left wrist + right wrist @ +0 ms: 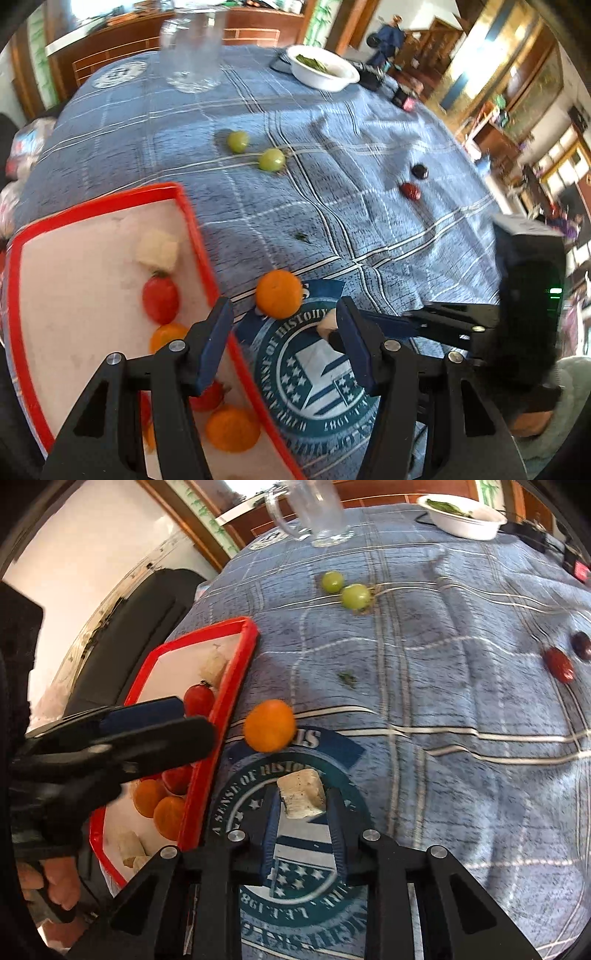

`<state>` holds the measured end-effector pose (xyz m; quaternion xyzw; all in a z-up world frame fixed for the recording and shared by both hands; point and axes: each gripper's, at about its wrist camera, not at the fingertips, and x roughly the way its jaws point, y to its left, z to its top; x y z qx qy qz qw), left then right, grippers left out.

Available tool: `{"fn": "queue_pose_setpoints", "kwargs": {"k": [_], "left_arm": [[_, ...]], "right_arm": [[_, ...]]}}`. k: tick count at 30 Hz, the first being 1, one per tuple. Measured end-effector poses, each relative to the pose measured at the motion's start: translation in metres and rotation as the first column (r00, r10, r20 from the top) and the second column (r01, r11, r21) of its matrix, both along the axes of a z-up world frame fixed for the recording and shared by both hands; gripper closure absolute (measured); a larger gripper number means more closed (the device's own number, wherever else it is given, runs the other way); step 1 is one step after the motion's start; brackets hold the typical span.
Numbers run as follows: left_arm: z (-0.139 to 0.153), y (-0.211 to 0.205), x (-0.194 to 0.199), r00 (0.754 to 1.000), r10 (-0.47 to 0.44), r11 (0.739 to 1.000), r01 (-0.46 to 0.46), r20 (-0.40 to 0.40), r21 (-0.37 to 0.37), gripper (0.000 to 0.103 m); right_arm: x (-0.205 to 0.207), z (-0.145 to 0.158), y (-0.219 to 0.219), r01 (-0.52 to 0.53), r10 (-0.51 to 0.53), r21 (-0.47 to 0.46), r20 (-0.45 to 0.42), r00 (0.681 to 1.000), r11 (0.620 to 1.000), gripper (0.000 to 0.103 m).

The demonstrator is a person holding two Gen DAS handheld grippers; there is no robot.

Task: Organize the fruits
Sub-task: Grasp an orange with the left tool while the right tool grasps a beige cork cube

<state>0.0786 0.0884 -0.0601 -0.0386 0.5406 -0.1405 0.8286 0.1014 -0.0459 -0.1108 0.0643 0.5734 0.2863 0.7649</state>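
A red-rimmed white tray [186, 206] [236, 672] at the left holds red tomatoes [160, 301], orange fruits [232, 428] and pale banana pieces [157, 247]. One orange fruit [279, 293] [269, 725] lies on the blue cloth beside the tray. My left gripper [282, 339] is open and empty, over the tray's right rim, just short of that orange fruit. My right gripper [301, 812] is shut on a pale banana piece [301, 794], held above the cloth emblem; it shows in the left wrist view [327, 325]. Two green grapes [255, 151] [345, 589] and two dark red fruits [413, 182] [565, 655] lie farther off.
A glass mug [192, 48] [317, 513] and a white bowl with leaves [325, 70] [465, 517] stand at the table's far side, with dark gadgets [369, 75] beside the bowl. A small green scrap [303, 236] lies on the cloth.
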Motion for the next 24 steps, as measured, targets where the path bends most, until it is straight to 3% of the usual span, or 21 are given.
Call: {"fn": "queue_pose_setpoints", "kwargs": {"k": [5,15,17,22,24], "left_arm": [[-0.014,-0.016,0.011,0.999,-0.035,0.999,0.036,-0.026,0.038,0.058],[-0.031,-0.018,0.027,1.000,-0.006,0.988,0.009,-0.020,0.153,0.064],[-0.033,-0.017,0.027,1.000,-0.008,0.985,0.009,-0.007,0.175,0.072],[-0.032,-0.017,0.024,1.000,0.002,0.985,-0.003,0.006,0.175,0.074],[-0.028,-0.014,0.020,1.000,0.014,0.990,-0.015,0.008,0.140,0.074]], "right_arm": [[-0.004,0.005,-0.020,0.032,-0.032,-0.005,0.001,0.999,0.999,0.077],[-0.011,0.013,-0.039,0.041,-0.041,-0.016,0.012,0.999,0.999,0.077],[-0.013,0.016,-0.040,0.035,-0.035,-0.019,0.016,0.999,0.999,0.077],[-0.015,0.021,-0.039,0.017,-0.017,-0.022,0.033,0.999,1.000,0.077],[-0.017,0.026,-0.041,0.010,-0.009,-0.021,0.040,0.999,1.000,0.077]]}}
